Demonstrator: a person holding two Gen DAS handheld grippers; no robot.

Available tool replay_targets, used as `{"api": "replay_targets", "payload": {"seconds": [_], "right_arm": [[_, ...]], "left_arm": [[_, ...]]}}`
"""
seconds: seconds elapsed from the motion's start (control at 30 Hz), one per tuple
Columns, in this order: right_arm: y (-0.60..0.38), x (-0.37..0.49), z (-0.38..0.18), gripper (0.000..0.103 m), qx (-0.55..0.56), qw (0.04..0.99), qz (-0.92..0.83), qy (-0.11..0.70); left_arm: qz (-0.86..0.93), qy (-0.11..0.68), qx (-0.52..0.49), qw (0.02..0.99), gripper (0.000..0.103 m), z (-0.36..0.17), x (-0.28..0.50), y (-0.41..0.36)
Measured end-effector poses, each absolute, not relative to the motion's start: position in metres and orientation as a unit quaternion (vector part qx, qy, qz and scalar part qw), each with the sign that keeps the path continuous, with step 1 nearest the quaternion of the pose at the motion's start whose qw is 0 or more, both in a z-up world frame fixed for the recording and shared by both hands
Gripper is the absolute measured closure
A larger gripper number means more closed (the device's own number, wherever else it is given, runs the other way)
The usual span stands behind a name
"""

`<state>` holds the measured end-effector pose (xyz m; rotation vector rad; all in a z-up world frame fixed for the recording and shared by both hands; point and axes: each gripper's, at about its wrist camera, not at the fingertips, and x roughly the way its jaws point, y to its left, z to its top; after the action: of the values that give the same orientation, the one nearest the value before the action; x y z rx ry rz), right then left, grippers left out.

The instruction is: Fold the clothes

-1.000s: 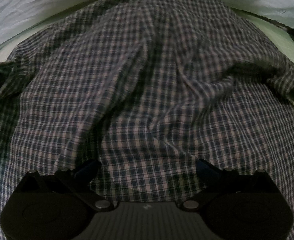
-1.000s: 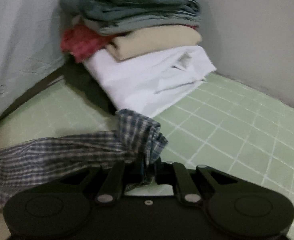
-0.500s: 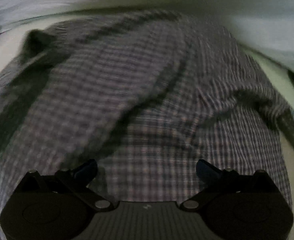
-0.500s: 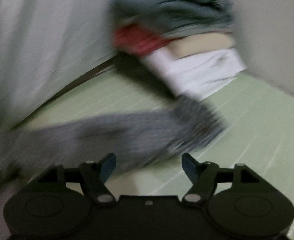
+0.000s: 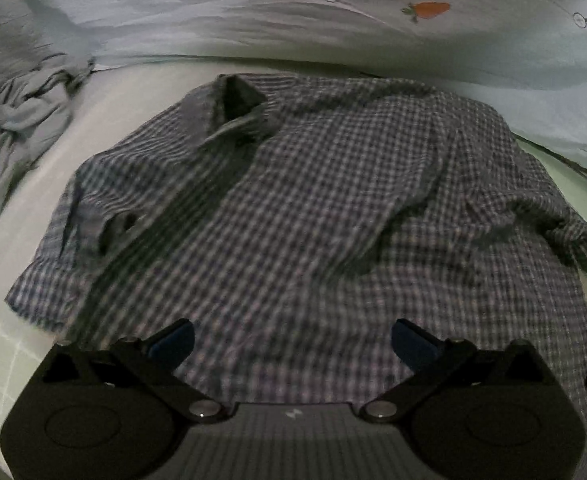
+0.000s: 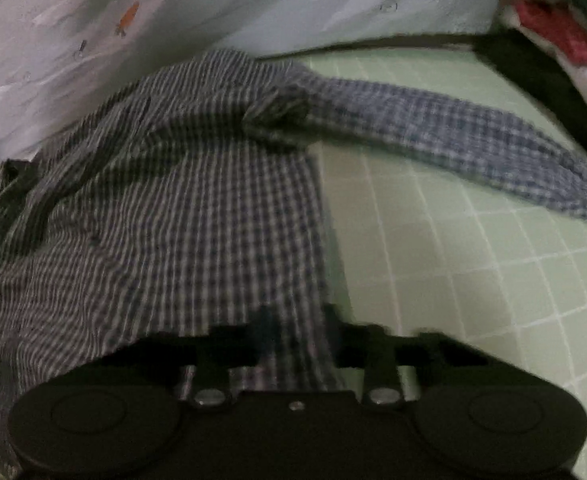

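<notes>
You are laying the checked shirt (image 5: 313, 216) flat on the green mat (image 6: 473, 248). Your right gripper (image 6: 293, 344) is pinching its side edge, having just closed; your left gripper (image 5: 291, 340) is hanging spread above the hem. Next, the stretched sleeve (image 6: 453, 128) needs folding inward.
</notes>
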<state>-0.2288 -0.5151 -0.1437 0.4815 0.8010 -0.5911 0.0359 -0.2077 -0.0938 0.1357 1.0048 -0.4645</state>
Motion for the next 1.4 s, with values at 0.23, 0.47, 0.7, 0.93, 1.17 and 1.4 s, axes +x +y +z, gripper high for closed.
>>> {"api": "replay_targets", "payload": {"seconds": [0.23,0.47,0.7,0.93,1.17,1.4], "right_arm": [[-0.509,-0.268,-0.125,0.103,0.241,0.83,-0.349,0.361],[-0.499,-0.262,-0.134,0.094,0.192,0.797,-0.385,0.424],[-0.484,-0.243,-0.121,0.066,0.226,0.775,-0.444,0.389],[-0.459,-0.214,-0.115,0.06,0.232,0.763,-0.473,0.374],[-0.435,-0.191,-0.109,0.06,0.215,0.763,-0.472,0.385],[-0.419,-0.175,-0.103,0.061,0.186,0.766,-0.464,0.404]], "left_arm": [[-0.197,0.457,0.06,0.865,0.0,-0.09,0.043,-0.175],[-0.127,0.439,0.107,0.883,0.0,-0.096,0.071,-0.132],[-0.086,0.442,0.091,0.888,0.007,-0.105,0.119,-0.091],[-0.16,0.421,0.175,0.875,0.007,-0.123,0.136,-0.111],[-0.177,0.435,0.186,0.863,0.035,-0.142,0.156,-0.119],[-0.128,0.428,0.168,0.878,0.095,-0.134,0.166,-0.088]]}}
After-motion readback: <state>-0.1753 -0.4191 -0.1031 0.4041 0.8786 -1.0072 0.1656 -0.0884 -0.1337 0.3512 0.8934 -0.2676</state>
